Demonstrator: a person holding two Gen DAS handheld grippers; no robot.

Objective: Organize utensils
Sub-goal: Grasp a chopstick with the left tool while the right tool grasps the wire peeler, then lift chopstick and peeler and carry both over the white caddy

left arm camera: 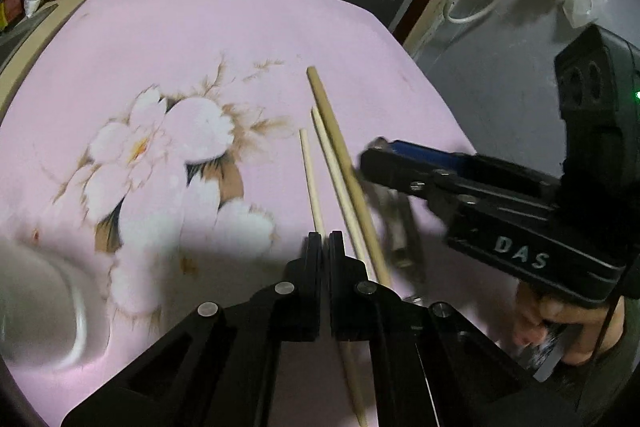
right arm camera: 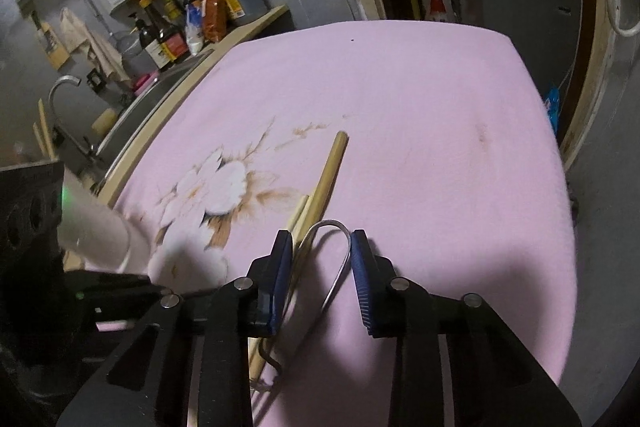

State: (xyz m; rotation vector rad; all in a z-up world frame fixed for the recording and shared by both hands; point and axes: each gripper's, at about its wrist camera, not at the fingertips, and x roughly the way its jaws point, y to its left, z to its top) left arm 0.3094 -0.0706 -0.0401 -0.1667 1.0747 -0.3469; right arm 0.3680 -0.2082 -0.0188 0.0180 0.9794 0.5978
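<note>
Three wooden sticks lie side by side on the pink flowered cloth point(left arm camera: 208, 39): a thick long one point(left arm camera: 340, 155) and two thin chopsticks point(left arm camera: 310, 179). A metal wire utensil point(right arm camera: 336, 259) lies right of them, blurred in the left wrist view point(left arm camera: 394, 223). My left gripper point(left arm camera: 325, 239) is shut and empty, low over the near ends of the sticks. My right gripper point(right arm camera: 320, 243) is open, its blue pads point(right arm camera: 360, 267) on either side of the wire utensil's loop, with the thick stick point(right arm camera: 328, 179) just left of it. It shows from the side in the left wrist view point(left arm camera: 370, 155).
A white cup or bowl point(left arm camera: 48, 307) sits blurred at the cloth's near left, also in the right wrist view point(right arm camera: 96, 231). A sink with a tap point(right arm camera: 64, 95) and sauce bottles point(right arm camera: 168, 31) stand along the left counter. The cloth's right edge drops off by a wall.
</note>
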